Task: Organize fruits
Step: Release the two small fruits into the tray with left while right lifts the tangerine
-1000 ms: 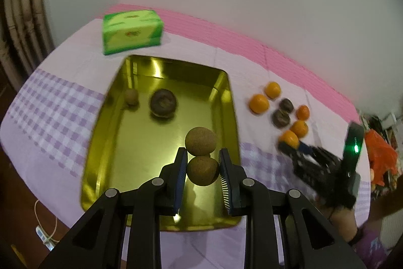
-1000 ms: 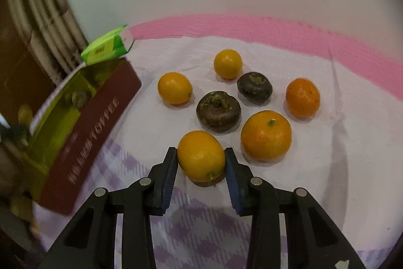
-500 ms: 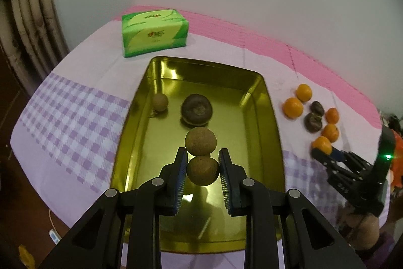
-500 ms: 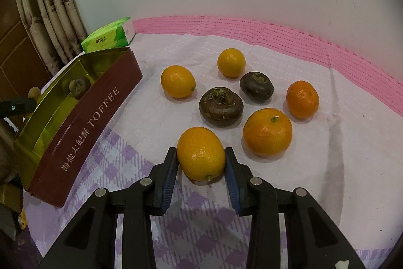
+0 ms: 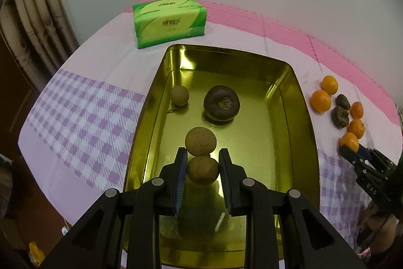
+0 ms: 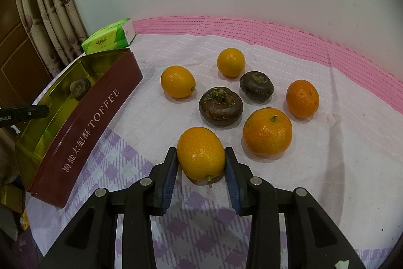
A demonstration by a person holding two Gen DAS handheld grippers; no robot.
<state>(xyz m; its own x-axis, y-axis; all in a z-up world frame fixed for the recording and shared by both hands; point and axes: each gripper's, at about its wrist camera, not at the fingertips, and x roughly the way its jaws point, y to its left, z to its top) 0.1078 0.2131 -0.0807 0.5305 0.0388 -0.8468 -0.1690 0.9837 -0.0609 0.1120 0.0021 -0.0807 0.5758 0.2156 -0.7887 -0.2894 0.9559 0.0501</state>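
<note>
We are gripping a pair of joined brown longans with the left gripper, its pads clamped on the lower one, above the gold tin tray. The tray is holding a single longan and a dark water chestnut. With the right gripper we are clamping an orange kumquat that is resting on the checked cloth. Other citrus and chestnuts are lying beyond it, right of the tray.
</note>
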